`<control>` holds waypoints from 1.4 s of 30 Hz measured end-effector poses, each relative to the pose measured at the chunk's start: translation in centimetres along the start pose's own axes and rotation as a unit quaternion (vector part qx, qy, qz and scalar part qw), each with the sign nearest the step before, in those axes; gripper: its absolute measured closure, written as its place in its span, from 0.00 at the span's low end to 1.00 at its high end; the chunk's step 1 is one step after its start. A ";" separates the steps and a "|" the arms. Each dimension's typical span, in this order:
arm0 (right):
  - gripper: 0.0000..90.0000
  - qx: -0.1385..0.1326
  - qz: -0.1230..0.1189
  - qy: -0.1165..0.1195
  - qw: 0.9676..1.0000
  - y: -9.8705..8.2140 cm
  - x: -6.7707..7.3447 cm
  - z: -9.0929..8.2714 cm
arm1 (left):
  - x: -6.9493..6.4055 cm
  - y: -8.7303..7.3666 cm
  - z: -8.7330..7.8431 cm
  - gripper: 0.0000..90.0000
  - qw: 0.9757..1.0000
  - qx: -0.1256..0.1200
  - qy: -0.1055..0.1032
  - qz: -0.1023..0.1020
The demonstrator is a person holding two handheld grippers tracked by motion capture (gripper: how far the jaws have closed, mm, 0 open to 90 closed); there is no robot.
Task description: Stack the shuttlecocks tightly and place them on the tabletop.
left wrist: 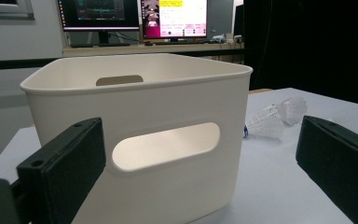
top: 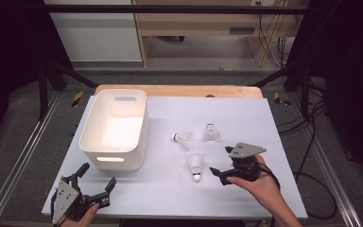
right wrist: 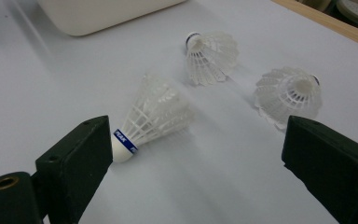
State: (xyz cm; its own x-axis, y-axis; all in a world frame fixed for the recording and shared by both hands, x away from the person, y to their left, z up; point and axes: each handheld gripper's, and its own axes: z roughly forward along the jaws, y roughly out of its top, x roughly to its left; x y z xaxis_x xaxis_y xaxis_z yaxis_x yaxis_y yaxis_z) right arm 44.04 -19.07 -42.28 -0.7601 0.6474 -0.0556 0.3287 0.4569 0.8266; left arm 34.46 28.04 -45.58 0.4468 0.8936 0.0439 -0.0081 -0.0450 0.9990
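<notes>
**Bin at the left, three shuttlecocks at the right**

On the table (top: 170,194) the bin (top: 115,130) stands at the left, its long side running from the near edge towards the far edge. To its right lie three shuttlecocks, well apart from it. The nearest shuttlecock (top: 196,166) lies with its cork towards the person. Behind it, the middle shuttlecock (top: 183,138) lies on its side, cork towards the bin, and just to the right of that the far shuttlecock (top: 211,133) stands on its skirt. The left gripper (top: 96,176) sits just in front of the bin's near wall; the right gripper (top: 221,161) sits just right of the nearest shuttlecock
</notes>
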 end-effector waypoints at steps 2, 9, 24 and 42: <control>0.10 0.005 -0.005 0.009 1.000 0.5 0.1 0.5 | 0.0 0.0 0.0 0.02 1.000 0.002 0.000 0.003; 0.12 0.037 -0.024 0.029 0.999 1.8 0.9 2.5 | 0.2 -0.3 0.0 0.02 1.000 0.003 -0.001 -0.001; 0.16 0.061 -0.038 0.048 0.996 3.3 1.2 4.5 | 0.1 -0.4 0.2 0.01 1.000 0.004 -0.008 0.002; 0.24 0.083 -0.039 0.070 0.993 3.8 1.0 6.3 | -0.3 -0.4 0.3 0.01 1.000 0.006 -0.020 0.009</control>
State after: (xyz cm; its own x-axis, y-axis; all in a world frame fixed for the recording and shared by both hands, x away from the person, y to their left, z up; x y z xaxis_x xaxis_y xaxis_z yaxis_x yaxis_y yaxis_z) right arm 48.05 -12.80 -42.72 -0.8536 0.5201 -0.0275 0.3446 0.6034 0.7191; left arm 34.61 27.59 -46.02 0.4828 0.8736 0.0613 -0.0067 -0.0663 0.9978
